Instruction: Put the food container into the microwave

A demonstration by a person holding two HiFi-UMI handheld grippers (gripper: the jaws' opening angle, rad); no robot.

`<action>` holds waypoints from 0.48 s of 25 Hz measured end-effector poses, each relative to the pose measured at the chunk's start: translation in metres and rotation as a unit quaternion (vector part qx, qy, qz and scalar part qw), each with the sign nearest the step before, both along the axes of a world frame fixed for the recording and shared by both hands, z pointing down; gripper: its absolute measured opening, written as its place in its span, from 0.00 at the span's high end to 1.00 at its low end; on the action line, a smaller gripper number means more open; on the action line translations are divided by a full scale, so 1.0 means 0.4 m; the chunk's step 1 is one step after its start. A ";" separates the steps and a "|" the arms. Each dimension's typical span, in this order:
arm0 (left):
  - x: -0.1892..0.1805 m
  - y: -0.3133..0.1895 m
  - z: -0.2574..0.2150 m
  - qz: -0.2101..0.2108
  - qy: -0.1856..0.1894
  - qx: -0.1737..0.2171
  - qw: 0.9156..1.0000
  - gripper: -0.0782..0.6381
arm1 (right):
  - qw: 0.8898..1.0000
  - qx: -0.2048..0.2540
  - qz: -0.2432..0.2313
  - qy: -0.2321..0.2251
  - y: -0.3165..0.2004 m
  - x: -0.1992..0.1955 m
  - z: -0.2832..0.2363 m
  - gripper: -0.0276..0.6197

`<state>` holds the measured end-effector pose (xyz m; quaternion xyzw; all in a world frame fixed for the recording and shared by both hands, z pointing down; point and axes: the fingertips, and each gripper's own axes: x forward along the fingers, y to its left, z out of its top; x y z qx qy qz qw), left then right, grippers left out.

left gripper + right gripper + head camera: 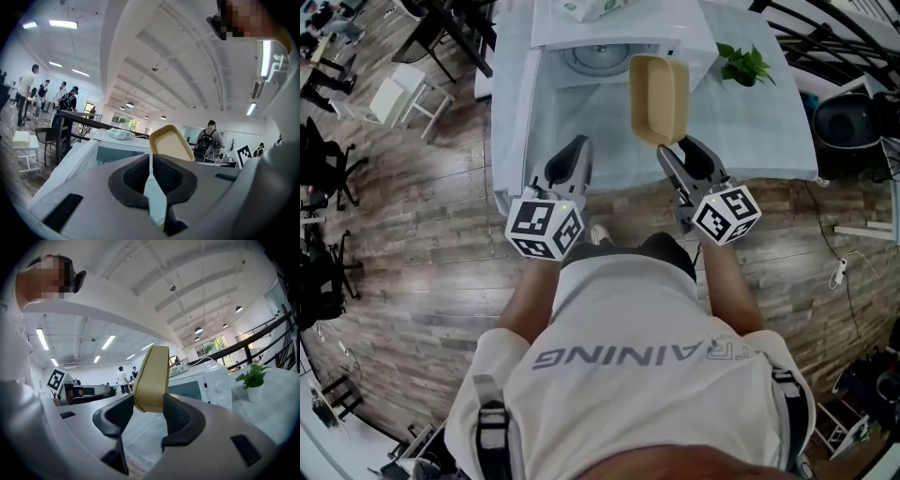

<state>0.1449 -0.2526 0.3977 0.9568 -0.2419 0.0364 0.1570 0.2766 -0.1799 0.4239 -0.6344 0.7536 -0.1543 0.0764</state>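
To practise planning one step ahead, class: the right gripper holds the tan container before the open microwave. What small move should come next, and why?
Probably ease the right gripper forward and slightly left, toward the microwave cavity. Its jaws clamp the food container on edge, outside and right of the turntable; the door stands open, and the left gripper is shut and empty.

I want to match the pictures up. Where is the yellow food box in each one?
Head view: food container, top middle.
Left gripper view: food container, centre, beyond shut jaws.
Right gripper view: food container, centre, pinched between jaws.
Shared landmark: white microwave behind it.
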 end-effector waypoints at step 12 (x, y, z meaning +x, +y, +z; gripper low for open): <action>0.057 -0.081 0.030 -0.114 -0.022 -0.012 0.993 0.82 | 0.981 -0.081 -0.107 -0.143 -0.182 0.100 0.182 0.63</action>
